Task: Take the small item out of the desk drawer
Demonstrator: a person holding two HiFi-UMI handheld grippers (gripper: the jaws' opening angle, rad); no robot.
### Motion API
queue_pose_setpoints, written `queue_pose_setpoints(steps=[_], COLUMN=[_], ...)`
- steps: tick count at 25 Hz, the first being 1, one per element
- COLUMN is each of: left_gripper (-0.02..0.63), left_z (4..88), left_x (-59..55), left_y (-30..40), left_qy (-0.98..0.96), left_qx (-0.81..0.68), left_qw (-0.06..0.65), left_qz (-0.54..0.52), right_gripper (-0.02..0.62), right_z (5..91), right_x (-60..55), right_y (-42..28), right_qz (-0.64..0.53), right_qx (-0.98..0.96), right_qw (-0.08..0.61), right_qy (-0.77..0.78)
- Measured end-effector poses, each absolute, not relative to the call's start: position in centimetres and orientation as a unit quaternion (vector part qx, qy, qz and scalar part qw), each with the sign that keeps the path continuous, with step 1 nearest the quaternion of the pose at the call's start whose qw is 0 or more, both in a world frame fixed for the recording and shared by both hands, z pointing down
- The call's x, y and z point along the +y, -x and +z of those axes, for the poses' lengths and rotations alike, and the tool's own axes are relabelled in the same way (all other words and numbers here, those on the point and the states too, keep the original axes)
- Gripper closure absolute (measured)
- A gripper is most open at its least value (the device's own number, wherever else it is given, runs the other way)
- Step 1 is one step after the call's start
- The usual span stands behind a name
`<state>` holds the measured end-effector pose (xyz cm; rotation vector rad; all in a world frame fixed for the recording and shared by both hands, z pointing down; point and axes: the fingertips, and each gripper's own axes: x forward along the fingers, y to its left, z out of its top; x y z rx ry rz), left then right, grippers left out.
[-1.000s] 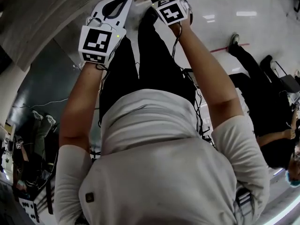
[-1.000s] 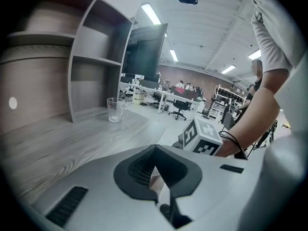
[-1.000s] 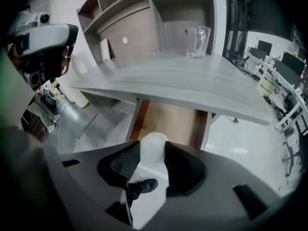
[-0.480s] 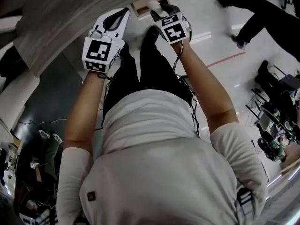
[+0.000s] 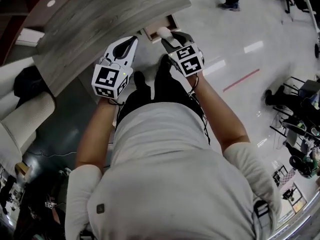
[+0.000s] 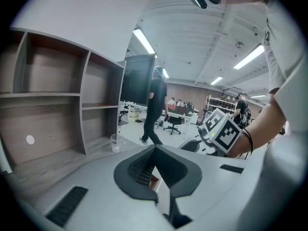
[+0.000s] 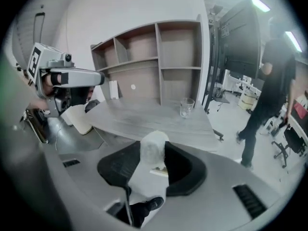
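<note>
White item (image 7: 152, 148) is clamped in the partly open right claw (image 7: 153, 154), clear of the drawer (image 5: 160, 26) below it, apparently for removal. Left claw (image 6: 154, 150) closed, empty, alongside.

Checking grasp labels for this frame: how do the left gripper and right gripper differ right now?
1. The right gripper is closed on a small white item. The left gripper holds nothing.
2. The right gripper's jaws stand apart, as wide as the item. The left gripper's jaw tips meet.
3. In the head view, the right gripper's tip sits closer to the open drawer than the left gripper's.
Both are held up in front of the desk.
</note>
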<state>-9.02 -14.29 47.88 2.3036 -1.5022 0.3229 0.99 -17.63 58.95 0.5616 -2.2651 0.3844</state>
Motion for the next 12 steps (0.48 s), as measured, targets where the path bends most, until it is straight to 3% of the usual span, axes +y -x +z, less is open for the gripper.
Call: queue_pose_setpoints(steps=[12], left_gripper=[0.591], left_z=[38.4], left_x=[-9.3], left_y=[9.7], left_qy=[-0.844], left_qx=[-0.514], left_qw=[0.124], left_qz=[0.086], right_gripper=[0.43], right_z=[44.8], right_x=[-12.9], right_y=[0.6], right_qz=[0.102], right_qx=[-0.921], right_qw=[0.278], right_qy=[-0.254])
